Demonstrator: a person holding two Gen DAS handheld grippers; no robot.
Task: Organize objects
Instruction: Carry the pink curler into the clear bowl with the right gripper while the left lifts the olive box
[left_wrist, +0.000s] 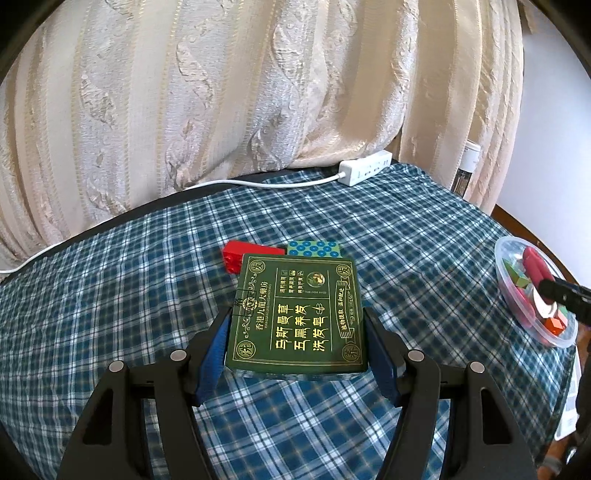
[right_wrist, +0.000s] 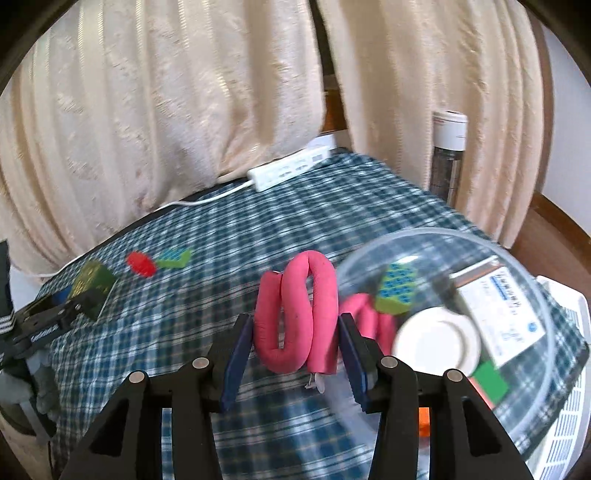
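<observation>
Both tongs grip: left tongs (left_wrist: 297, 350) green box (left_wrist: 297, 314), right tongs (right_wrist: 295, 350) pink tube (right_wrist: 299, 314).

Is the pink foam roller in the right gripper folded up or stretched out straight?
Folded. The pink foam roller bends back on itself in several loops, squeezed between the right gripper's blue pads.

Both grippers point downward: the left gripper (left_wrist: 297, 339) grips a box, while the right gripper (right_wrist: 295, 349), slightly blurred, apparently clamps a foam roll.
</observation>
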